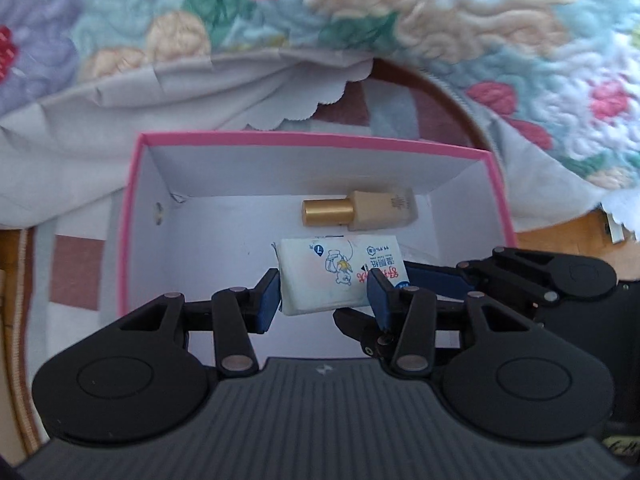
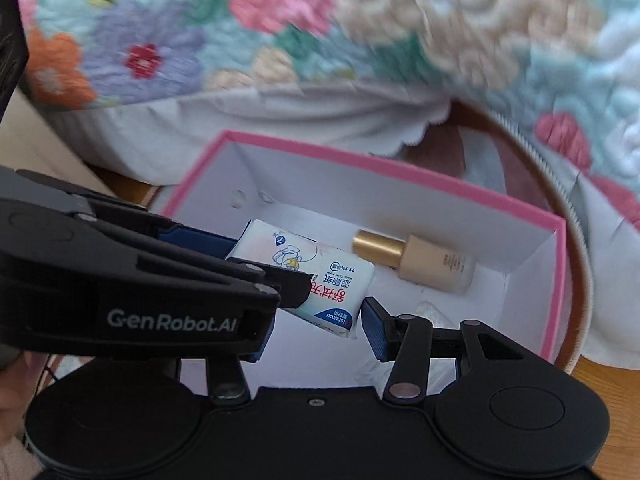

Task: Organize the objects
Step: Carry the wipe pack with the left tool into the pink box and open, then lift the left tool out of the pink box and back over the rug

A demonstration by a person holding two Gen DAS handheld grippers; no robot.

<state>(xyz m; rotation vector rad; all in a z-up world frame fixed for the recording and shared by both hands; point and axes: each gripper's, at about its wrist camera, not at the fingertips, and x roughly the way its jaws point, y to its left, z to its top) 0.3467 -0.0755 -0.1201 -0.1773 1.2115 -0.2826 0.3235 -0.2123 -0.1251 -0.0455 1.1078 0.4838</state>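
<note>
Pink-rimmed box [image 1: 132, 216] below me; left gripper [image 1: 324, 292] clamps the wipes packet [image 1: 340, 276] just above the floor, beside the bottle [image 1: 360, 212]. I'd lower flat, then release. Right gripper [image 2: 316, 336] fingers apart, holding nothing.

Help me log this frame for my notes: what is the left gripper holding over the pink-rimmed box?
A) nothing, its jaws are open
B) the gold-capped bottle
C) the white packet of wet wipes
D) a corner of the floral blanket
C: in the left wrist view the left gripper has its jaws closed on the white wipes packet, while the gold-capped bottle lies on the floor of the box.
</note>
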